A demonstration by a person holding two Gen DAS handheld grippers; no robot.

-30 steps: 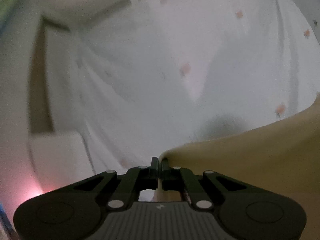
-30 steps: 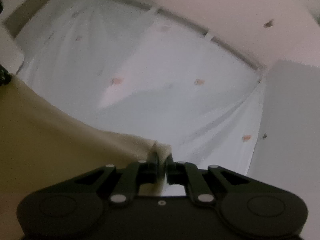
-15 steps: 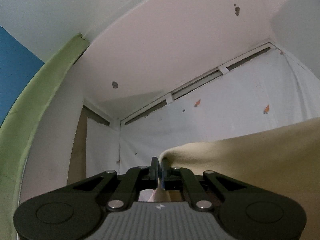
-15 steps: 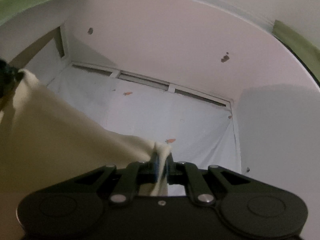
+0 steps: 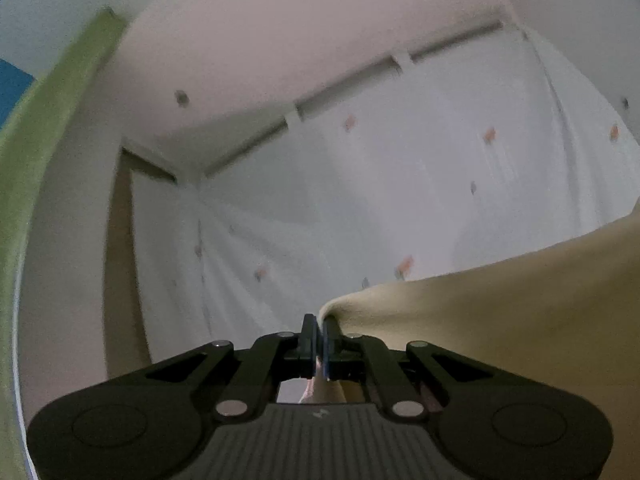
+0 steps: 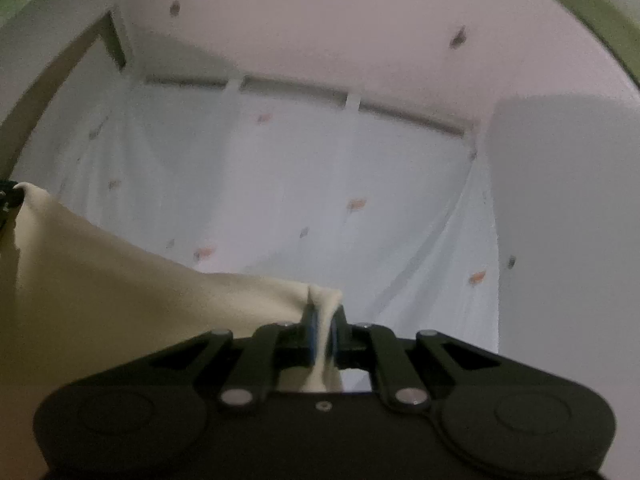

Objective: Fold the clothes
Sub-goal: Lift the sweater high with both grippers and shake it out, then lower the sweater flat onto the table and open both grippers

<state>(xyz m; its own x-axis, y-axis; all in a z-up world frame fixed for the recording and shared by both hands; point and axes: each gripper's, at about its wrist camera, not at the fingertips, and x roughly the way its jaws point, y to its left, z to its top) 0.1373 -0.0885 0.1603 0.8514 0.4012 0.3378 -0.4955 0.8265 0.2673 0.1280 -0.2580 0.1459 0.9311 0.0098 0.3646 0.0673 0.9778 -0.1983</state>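
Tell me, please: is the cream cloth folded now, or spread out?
Spread out: the cream cloth hangs stretched between the left gripper and the right gripper, each shut on a top corner. Its lower part is hidden.

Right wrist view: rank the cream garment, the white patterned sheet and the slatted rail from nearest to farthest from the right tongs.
1. Cream garment, pinched in the right tongs, spreading left.
2. White patterned sheet, ahead, beyond the garment.
3. Slatted rail, at the sheet's far edge.
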